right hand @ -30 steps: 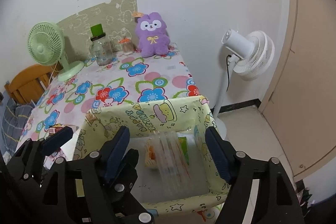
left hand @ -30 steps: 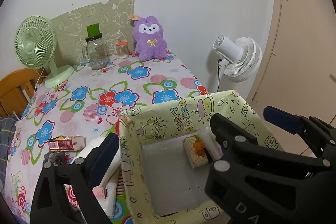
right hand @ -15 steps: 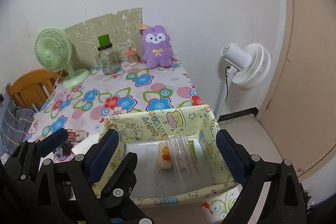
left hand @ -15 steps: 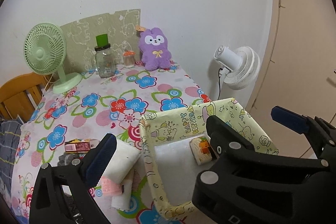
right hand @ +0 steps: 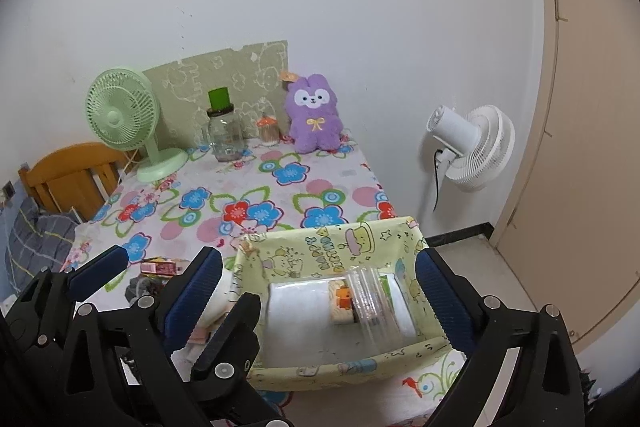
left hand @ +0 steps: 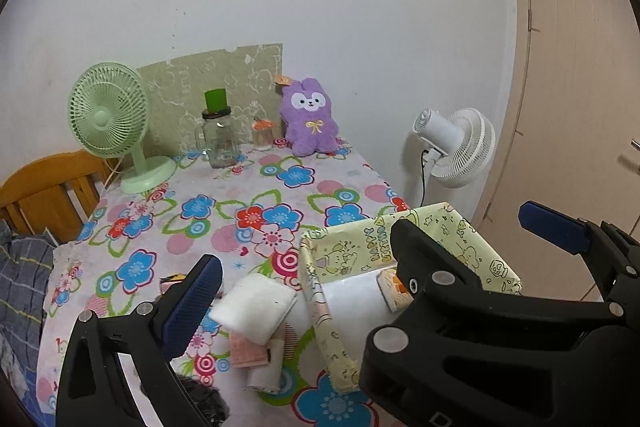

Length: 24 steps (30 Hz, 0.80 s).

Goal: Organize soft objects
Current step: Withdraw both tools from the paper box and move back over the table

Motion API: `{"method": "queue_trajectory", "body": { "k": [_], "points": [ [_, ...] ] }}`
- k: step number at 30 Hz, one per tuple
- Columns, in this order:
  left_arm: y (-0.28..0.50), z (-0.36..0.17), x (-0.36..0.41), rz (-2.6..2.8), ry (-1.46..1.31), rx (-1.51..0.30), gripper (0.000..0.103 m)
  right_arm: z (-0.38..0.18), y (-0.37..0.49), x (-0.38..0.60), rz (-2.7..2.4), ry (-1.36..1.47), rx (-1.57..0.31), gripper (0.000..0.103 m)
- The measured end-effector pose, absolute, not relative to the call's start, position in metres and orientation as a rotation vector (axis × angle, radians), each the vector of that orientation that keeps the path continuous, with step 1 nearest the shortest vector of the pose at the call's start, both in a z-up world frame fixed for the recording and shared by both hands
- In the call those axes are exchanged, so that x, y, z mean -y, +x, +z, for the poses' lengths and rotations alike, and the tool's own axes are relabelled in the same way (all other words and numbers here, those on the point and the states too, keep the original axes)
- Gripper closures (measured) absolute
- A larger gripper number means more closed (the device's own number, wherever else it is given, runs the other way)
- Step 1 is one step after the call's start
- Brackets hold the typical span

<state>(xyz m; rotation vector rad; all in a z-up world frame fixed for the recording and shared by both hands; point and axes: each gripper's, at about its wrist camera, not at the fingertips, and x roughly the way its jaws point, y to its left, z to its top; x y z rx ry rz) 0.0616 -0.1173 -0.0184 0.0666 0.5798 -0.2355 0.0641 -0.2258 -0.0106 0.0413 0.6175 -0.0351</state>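
Note:
A yellow cartoon-print fabric box (right hand: 332,255) (left hand: 464,227) sits at the table's near right corner. Inside lie a small orange-print packet (right hand: 342,305), a clear plastic bag (right hand: 370,307) and a white liner. A white folded cloth (left hand: 256,305) and pink-and-white cloths (left hand: 250,353) lie on the table left of the box. A purple plush bunny (left hand: 308,123) (right hand: 314,119) sits at the far edge. My left gripper (left hand: 368,267) is open and empty above the cloths and box. My right gripper (right hand: 318,287) is open and empty above the box.
A green desk fan (left hand: 112,119), a glass jar with a green lid (left hand: 218,135) and a small orange-lidded jar (left hand: 262,137) stand at the back. A white floor fan (right hand: 468,147) stands right of the table. A wooden chair (left hand: 44,193) is at the left. A small carton (right hand: 160,267) lies near the cloths.
Both grippers have pulled back and risen from the box; more of the table and the cloths shows. Both stay open and empty.

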Motion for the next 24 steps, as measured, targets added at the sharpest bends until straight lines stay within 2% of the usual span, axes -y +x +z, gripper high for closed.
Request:
{"method": "queue_trajectory", "body": {
  "k": [24],
  "points": [
    [0.036, -0.006, 0.063, -0.176, 0.056, -0.529, 0.000, 0.003, 0.039, 0.174, 0.007, 0.029, -0.568, 0.004]
  ]
}}
